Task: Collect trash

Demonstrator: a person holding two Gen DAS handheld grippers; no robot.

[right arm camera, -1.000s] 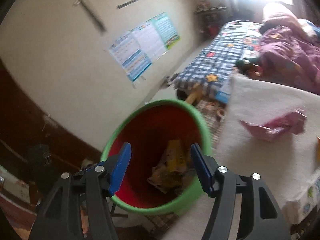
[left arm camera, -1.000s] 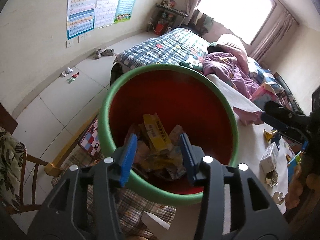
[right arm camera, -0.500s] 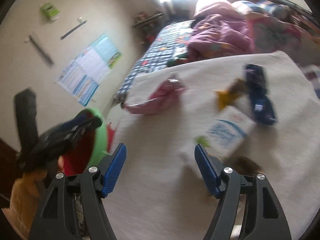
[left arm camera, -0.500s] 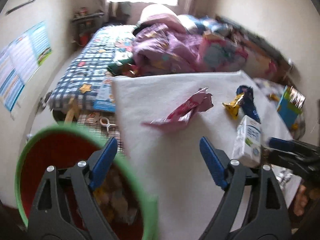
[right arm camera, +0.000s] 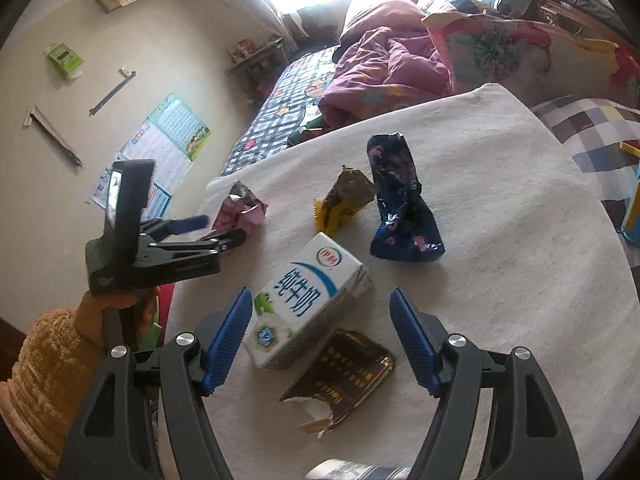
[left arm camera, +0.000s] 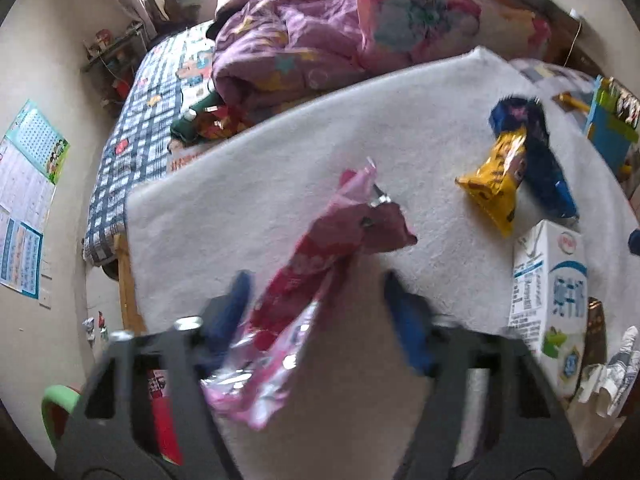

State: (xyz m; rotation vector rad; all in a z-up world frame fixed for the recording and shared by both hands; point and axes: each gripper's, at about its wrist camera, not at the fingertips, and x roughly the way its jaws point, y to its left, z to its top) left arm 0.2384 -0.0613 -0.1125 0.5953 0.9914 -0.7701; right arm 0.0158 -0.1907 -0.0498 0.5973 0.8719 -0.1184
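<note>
Left gripper jaws just closing around pink wrapper, contact unclear; right gripper open — straddling milk carton, lower centre.

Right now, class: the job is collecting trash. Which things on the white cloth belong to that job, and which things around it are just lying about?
For the job:
- pink wrapper
- yellow wrapper
- dark blue wrapper
- milk carton
- torn gold packet
- green-rimmed bin

Lying about:
- purple quilt
- checked bedspread
- wall posters
</note>
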